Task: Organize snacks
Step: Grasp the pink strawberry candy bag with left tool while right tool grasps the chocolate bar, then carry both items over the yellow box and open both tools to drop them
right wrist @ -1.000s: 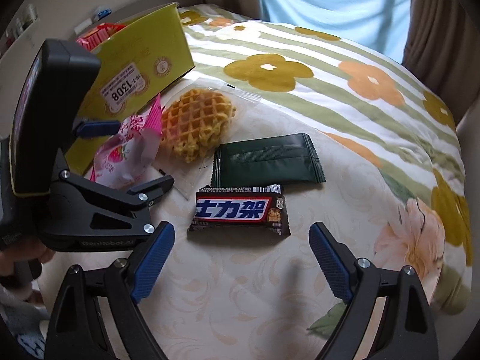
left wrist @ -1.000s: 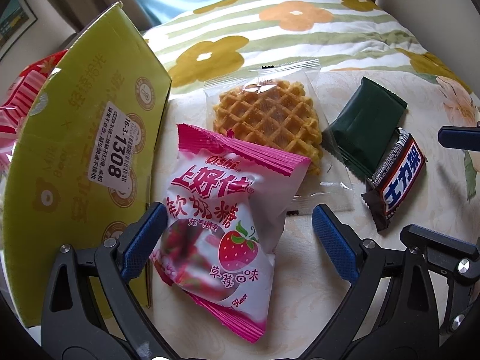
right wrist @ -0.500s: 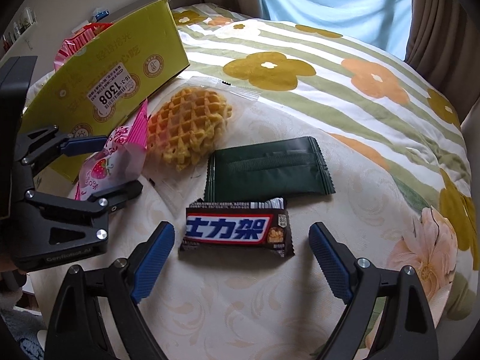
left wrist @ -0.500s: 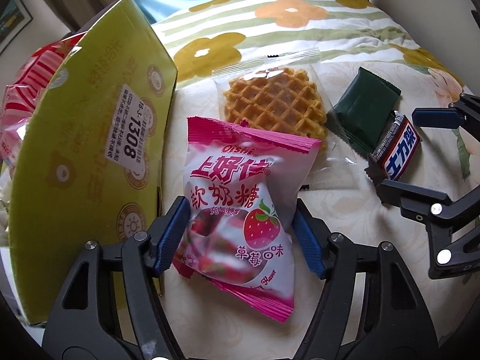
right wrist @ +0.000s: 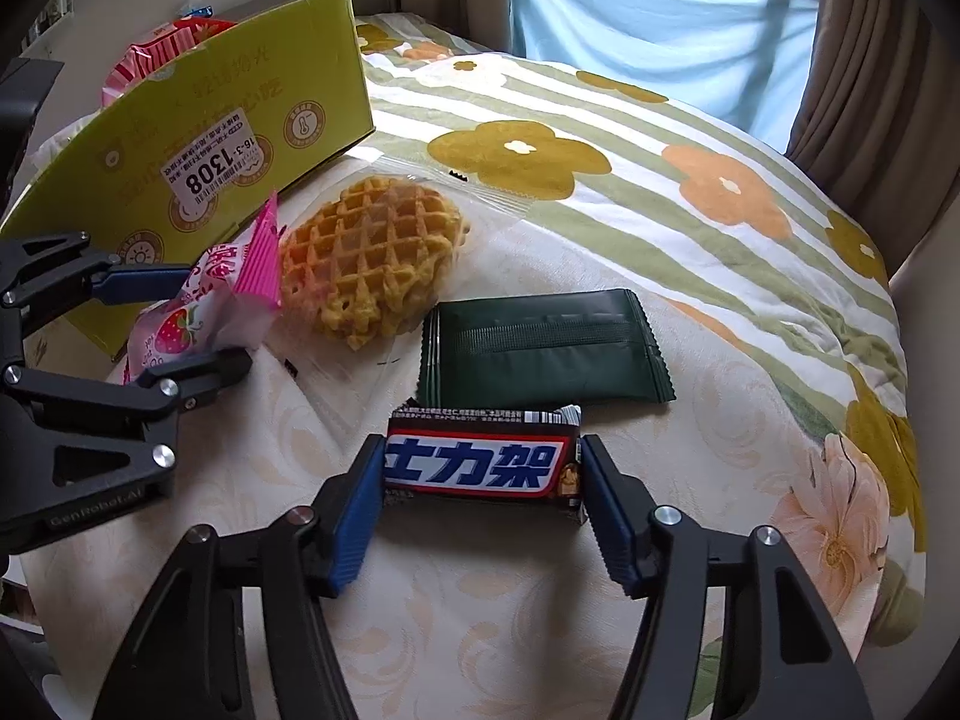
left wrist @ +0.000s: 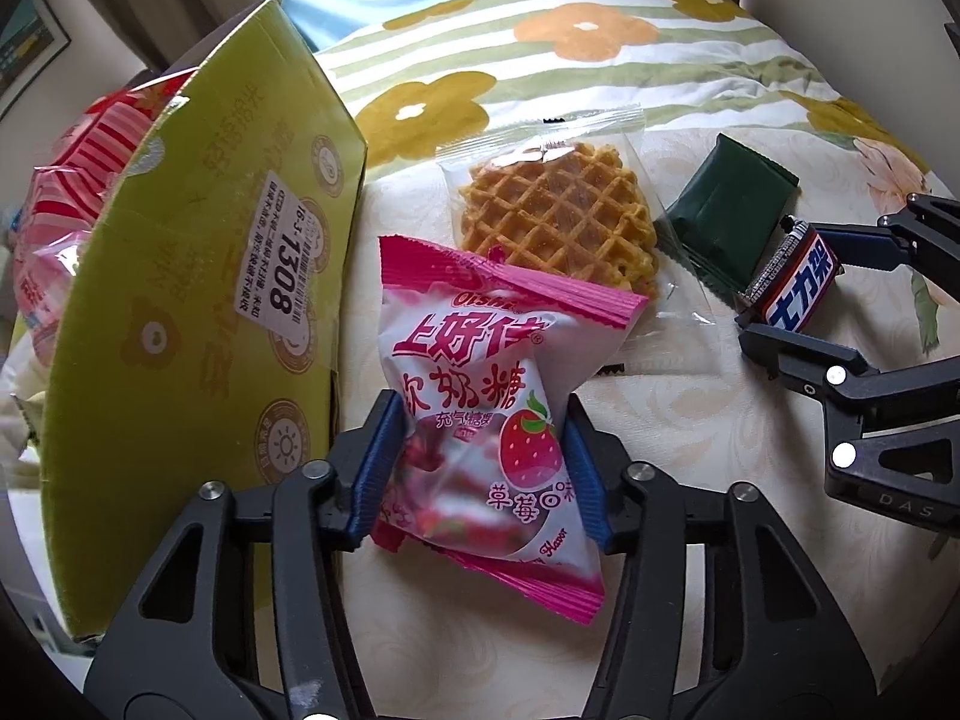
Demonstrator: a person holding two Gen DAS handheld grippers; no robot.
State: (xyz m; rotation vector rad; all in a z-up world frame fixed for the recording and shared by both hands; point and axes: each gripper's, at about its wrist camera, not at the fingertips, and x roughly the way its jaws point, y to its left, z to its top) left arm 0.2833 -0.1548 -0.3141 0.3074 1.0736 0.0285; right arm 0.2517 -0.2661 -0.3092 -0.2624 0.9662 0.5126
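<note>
Snacks lie on a flowered cloth beside a green box, which already has pink packs in it. The pink bag of strawberry candy sits next to the box wall, and the left gripper has its blue pads pressed into both flanks, pinching the film inward. That bag is puffy, light and slick; I judge a hold low on the filled belly, as here, safer than the crimped ends, though a hard squeeze could burst it.

The chocolate bar lies crosswise in front of the green packet. The right gripper brackets its two short ends, pads at or just touching the wrapper; whether it truly clamps is hard to tell. The bar looks firm and compact, so an end-to-end hold should carry it, if the folded wrapper ends do not crumple.

The waffle, in clear film, looks brittle and is best lifted by its wrapper edge.
</note>
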